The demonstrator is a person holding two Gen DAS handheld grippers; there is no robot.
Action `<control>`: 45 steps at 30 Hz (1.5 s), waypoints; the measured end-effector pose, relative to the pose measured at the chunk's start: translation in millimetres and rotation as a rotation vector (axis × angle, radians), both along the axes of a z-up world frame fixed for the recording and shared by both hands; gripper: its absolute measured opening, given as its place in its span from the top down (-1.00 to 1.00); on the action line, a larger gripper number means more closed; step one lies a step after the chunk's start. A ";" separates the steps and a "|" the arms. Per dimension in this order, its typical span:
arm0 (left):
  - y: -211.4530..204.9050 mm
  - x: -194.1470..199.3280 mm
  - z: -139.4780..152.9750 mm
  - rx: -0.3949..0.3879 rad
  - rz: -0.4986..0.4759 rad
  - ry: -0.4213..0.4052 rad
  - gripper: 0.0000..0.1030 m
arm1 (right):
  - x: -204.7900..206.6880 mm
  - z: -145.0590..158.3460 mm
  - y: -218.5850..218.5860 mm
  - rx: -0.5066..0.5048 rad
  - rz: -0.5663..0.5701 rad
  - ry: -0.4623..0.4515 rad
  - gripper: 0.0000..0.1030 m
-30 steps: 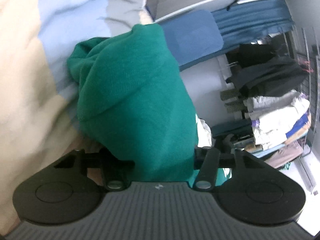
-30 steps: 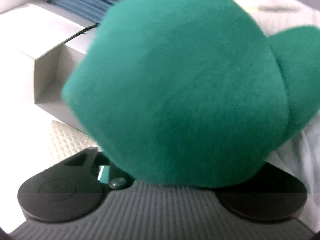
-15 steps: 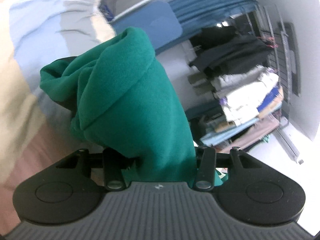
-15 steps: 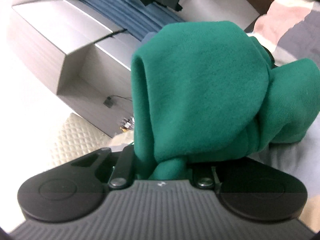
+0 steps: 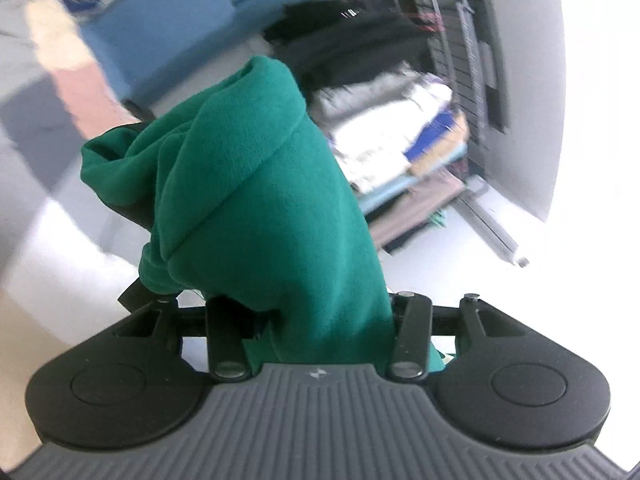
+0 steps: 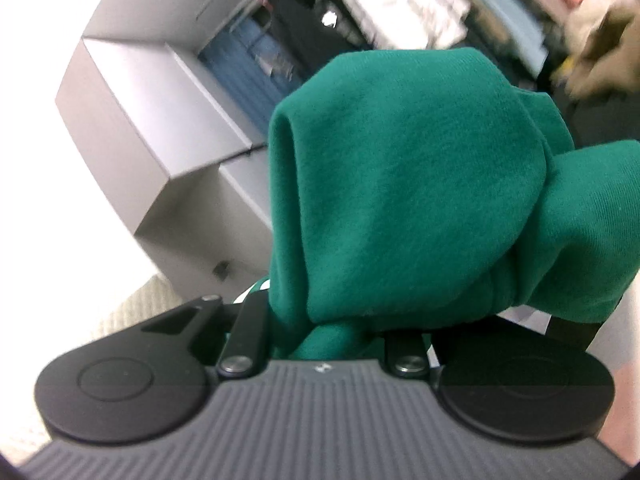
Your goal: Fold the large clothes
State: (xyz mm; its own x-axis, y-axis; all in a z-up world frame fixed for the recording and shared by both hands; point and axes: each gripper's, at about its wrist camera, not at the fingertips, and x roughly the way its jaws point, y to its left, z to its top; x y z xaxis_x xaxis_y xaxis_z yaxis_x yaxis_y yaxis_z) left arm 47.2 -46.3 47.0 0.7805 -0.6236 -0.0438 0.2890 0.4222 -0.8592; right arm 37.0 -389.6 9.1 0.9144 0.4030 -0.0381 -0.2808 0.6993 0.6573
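We count one large green fleece garment (image 5: 260, 200), seen from both wrist views. We count two black two-finger tools, the left tool (image 5: 316, 312) and the right tool (image 6: 340, 332). Behind them we see one blurred pile of folded clothes (image 5: 400, 140) and one grey open shelf unit (image 6: 160, 128).
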 end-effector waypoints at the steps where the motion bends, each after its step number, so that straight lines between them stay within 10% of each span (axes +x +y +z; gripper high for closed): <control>1: -16.8 1.5 4.1 -0.007 -0.021 -0.006 -0.02 | -10.3 5.5 -14.7 -0.004 -0.026 -0.009 0.55; 8: -139.9 19.9 6.0 -0.009 -0.166 -0.001 -0.02 | -48.6 7.1 -85.7 -0.019 -0.198 -0.009 0.55; 16: -226.3 37.5 -50.6 0.056 -0.239 0.089 -0.02 | -76.7 -57.2 -137.5 0.000 -0.318 0.078 0.55; 29: -215.6 53.5 -169.1 0.209 -0.291 0.188 -0.02 | -78.4 -129.5 -116.8 -0.009 -0.299 0.191 0.54; 40: -196.1 45.3 -185.0 0.264 -0.317 0.182 -0.14 | -83.1 -175.0 -115.3 0.165 -0.305 0.239 0.26; 45: -197.2 31.3 -170.4 0.377 -0.322 0.208 -0.58 | -84.2 -169.8 -113.8 0.179 -0.322 0.275 0.08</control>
State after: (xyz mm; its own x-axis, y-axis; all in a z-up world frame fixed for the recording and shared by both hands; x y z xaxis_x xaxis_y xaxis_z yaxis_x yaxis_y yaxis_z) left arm 78.5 -243.5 -123.4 0.5031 -0.7413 -0.4443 0.2945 0.6304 -0.7183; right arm -47.1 -503.4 -160.8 0.9598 0.1222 -0.2528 0.1342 0.5912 0.7953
